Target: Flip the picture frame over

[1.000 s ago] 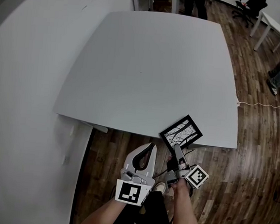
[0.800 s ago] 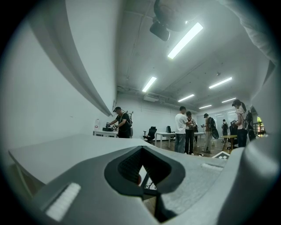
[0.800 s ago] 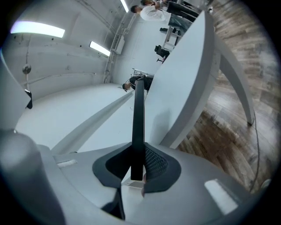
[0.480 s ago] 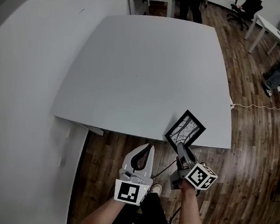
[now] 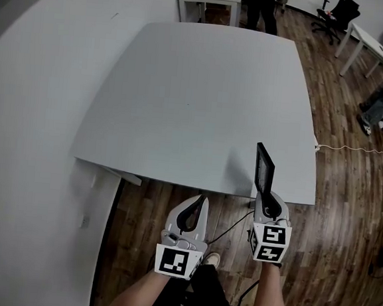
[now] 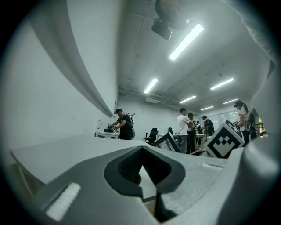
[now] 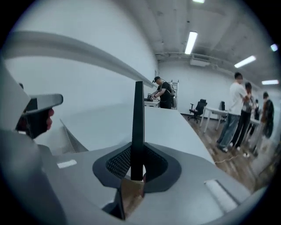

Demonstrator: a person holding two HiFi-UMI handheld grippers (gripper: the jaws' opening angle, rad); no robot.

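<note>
So the right gripper (image 5: 265,197) is clamped on the bottom edge of the picture frame (image 5: 264,169). The frame stands on edge, thin side to the head camera, just over the table's (image 5: 182,101) near edge by its right corner. It looks lifted clear of the tabletop, so I'd call this roughly the halfway point of the flip.

The left gripper (image 5: 205,199) sits just off that same near edge, jaws together with nothing in them.

How I'd finish it:
- Keep rolling the wrist the same way until the other face points down.
- Bring the frame further in over the table first. Right now it's so close to the near edge that a sloppy drop could slide it off.
- Hold the squeeze firm. A pinch on one thin edge lets the frame swing like a flag.
- Touch the free long edge down on the table, lay it flat, then let go.

For writing, there's nothing readable. Each marker cube (image 5: 268,241) only carries black-and-white square patterns. The left gripper view shows the frame's face as a pale panel with dark lines, too small to read.
</note>
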